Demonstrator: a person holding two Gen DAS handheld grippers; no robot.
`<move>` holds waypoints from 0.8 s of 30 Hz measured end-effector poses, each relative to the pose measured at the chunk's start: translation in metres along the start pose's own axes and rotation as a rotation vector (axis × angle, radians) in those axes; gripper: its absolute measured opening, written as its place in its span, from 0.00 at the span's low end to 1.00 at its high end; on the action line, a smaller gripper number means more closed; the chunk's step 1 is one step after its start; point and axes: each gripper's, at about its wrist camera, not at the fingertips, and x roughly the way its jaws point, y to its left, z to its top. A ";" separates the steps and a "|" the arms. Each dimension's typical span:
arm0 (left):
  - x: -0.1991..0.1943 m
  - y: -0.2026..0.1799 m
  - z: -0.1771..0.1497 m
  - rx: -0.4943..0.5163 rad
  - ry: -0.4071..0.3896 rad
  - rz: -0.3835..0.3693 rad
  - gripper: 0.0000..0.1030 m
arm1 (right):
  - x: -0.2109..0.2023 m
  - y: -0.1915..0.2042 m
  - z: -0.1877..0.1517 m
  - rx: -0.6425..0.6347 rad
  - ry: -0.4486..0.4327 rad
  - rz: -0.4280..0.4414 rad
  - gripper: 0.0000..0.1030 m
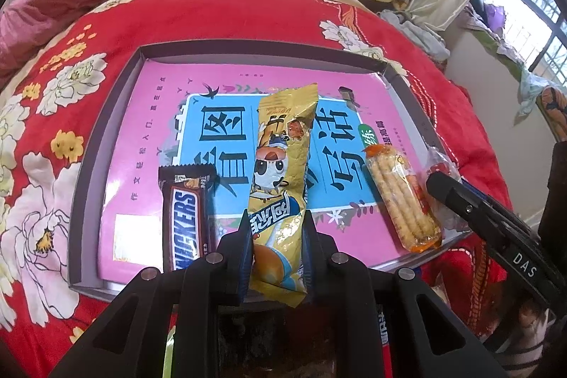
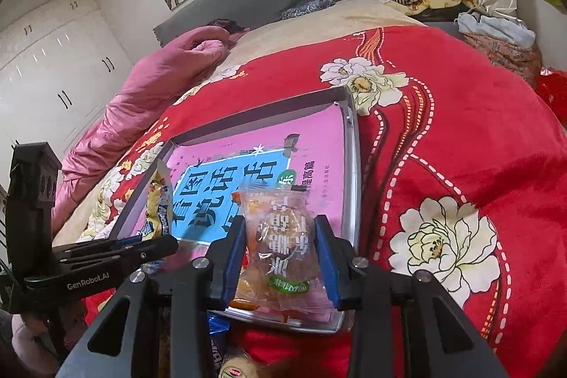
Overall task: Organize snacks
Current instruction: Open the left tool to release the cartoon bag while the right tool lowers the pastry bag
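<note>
Left gripper (image 1: 276, 250) jaws clamped on yellow pack (image 1: 280, 179), right gripper (image 2: 280, 257) jaws clamped on clear packet (image 2: 280, 250): set each flat in the tray (image 1: 117, 101), parallel to the Snickers (image 1: 184, 218).

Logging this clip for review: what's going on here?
A person is sorting snacks into a shallow tray on a red floral blanket. The left tongs grip a long yellow snack packet; the right tongs grip a clear packet of sweets. A Snickers bar and a biscuit-stick pack already lie in the tray.
</note>
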 end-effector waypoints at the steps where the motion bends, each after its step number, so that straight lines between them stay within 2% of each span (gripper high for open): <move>1: 0.000 -0.001 0.001 0.002 -0.001 0.002 0.24 | 0.000 0.000 0.000 0.000 0.001 -0.001 0.38; 24: 0.006 -0.007 0.000 0.018 0.022 -0.017 0.25 | -0.006 0.002 0.003 -0.038 -0.003 -0.028 0.42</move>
